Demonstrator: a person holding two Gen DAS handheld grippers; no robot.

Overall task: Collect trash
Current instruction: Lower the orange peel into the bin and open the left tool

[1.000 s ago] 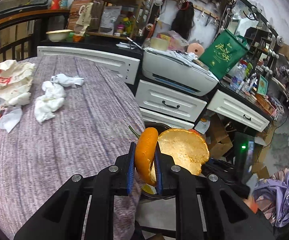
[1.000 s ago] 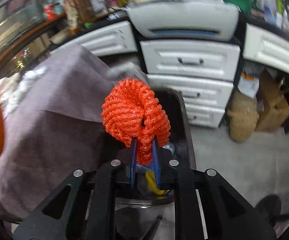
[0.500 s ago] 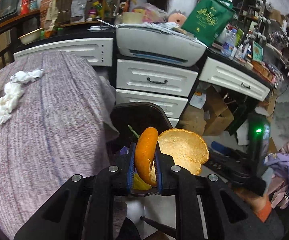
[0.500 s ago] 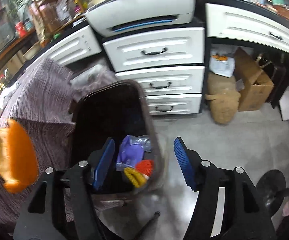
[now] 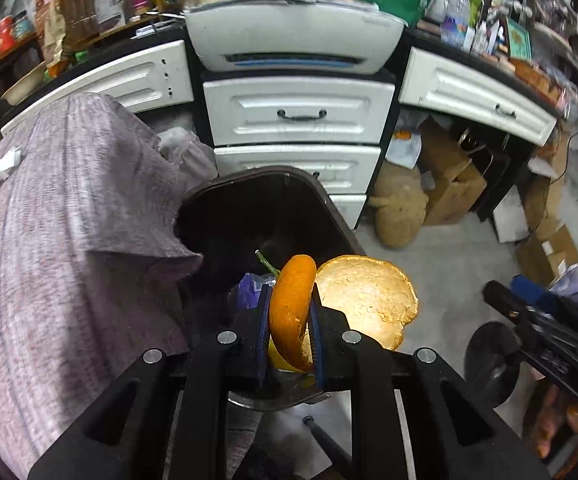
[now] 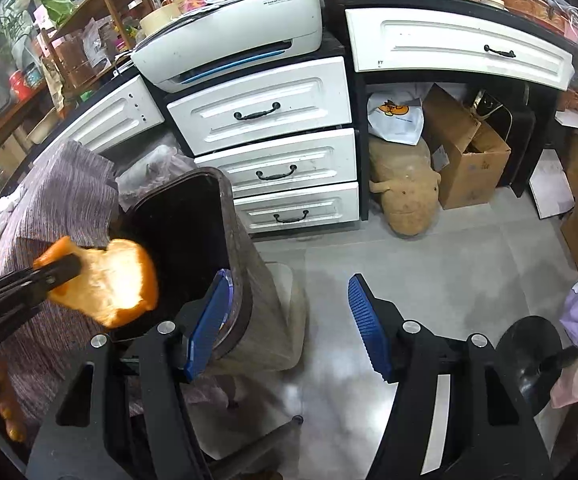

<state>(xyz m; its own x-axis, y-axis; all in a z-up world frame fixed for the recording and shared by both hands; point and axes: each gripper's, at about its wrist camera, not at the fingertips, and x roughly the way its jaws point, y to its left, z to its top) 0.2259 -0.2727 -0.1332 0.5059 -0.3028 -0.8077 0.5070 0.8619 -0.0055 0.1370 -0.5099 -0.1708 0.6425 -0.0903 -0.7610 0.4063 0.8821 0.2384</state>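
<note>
Orange peel (image 5: pixel 292 307) in left jaws

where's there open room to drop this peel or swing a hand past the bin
Open: the bin mouth under the orange peel, and grey floor between bin and cardboard boxes. The open right gripper hangs there. Crowded: bin's left against the tablecloth, plush toy under the desk.
</note>
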